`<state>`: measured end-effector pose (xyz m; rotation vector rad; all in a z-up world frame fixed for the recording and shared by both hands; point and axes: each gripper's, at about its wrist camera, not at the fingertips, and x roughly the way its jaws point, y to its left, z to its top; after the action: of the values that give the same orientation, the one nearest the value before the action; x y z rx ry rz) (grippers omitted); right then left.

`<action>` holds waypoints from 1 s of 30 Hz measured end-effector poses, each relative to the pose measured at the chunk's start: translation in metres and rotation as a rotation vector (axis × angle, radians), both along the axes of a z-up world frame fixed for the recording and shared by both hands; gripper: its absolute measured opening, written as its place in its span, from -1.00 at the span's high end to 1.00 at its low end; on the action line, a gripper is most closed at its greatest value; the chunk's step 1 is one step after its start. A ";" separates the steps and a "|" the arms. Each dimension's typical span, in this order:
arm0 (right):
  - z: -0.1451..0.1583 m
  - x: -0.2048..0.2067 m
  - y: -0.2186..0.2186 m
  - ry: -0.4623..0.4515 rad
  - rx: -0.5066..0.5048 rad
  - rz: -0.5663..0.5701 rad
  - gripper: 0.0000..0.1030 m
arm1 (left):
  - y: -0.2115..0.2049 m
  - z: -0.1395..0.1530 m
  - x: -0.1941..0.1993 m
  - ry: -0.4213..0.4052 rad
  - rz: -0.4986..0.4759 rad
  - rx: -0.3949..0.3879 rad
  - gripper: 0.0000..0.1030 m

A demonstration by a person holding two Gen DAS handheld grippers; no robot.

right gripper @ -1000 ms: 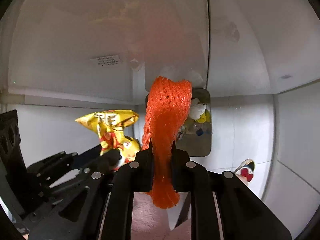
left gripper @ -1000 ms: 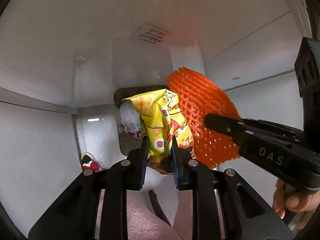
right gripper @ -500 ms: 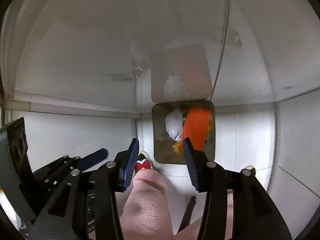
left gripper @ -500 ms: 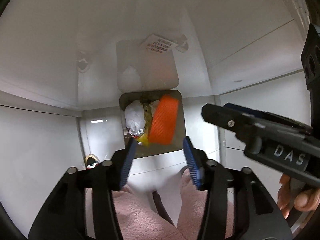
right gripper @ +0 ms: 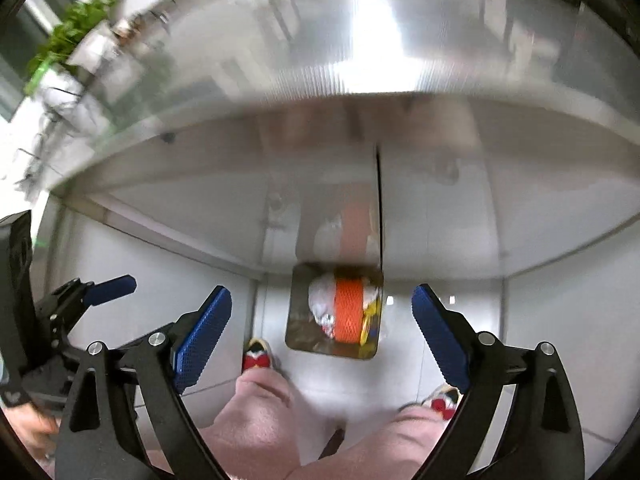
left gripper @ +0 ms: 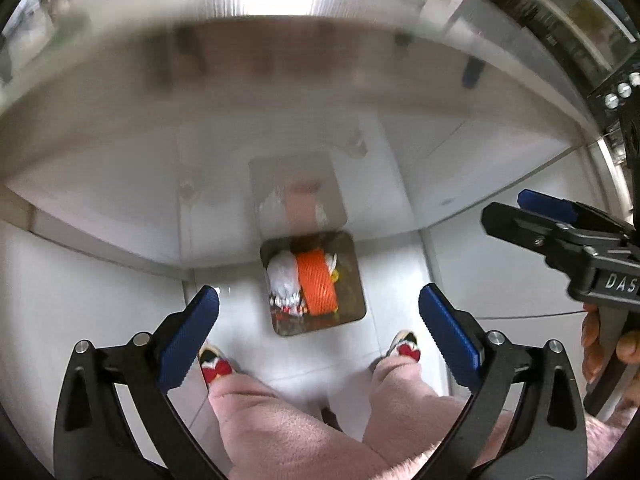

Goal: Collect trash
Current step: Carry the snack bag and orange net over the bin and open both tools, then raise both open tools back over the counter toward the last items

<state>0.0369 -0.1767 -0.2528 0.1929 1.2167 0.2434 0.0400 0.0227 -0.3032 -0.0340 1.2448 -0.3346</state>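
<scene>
A square metal bin (left gripper: 354, 280) stands on the white floor far below both grippers. In it lie an orange foam net (left gripper: 318, 282), a white crumpled wad (left gripper: 282, 276) and a sliver of yellow snack bag (left gripper: 335, 277). My left gripper (left gripper: 318, 292) hangs high over the bin, its jaws opening wide with nothing between the blue pads. My right gripper (left gripper: 504, 206) is at the right, held by a hand. In the right wrist view the bin (right gripper: 298, 320) and orange net (right gripper: 348, 310) sit below my right gripper (right gripper: 321, 291), whose jaws are opening and empty. My left gripper (right gripper: 100, 286) shows at the left.
A person's pink trouser legs (left gripper: 288, 424) and slippers with red bows (left gripper: 216, 364) stand just in front of the bin. A shiny steel cabinet front (left gripper: 280, 100) rises behind it. A green plant (right gripper: 68, 32) is far off at the upper left.
Both grippers opened and let go: the yellow snack bag and the orange net dropped into the bin. Both grippers then rose, so the bin looks smaller and the steel counter edge came into view.
</scene>
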 end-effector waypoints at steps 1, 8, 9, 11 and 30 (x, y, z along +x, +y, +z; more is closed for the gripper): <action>0.013 0.000 -0.004 -0.030 0.007 -0.001 -0.80 | 0.001 0.014 -0.001 -0.025 0.001 -0.008 -0.84; 0.090 0.023 -0.032 -0.210 0.041 -0.066 -0.83 | 0.001 0.092 0.017 -0.196 0.015 -0.049 -0.84; 0.097 0.029 -0.035 -0.224 0.040 -0.071 -0.83 | 0.000 0.105 0.022 -0.226 0.014 -0.049 -0.84; 0.102 0.046 -0.040 -0.255 0.013 -0.081 -0.83 | -0.001 0.129 0.034 -0.275 0.007 -0.048 -0.84; 0.097 0.242 -0.041 -0.265 -0.015 -0.138 -0.59 | -0.018 0.151 0.245 -0.330 0.059 -0.003 -0.54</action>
<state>0.2787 -0.2173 -0.1558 0.2238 0.9377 0.1345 0.2852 0.0049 -0.1523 -0.0169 0.9149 -0.2783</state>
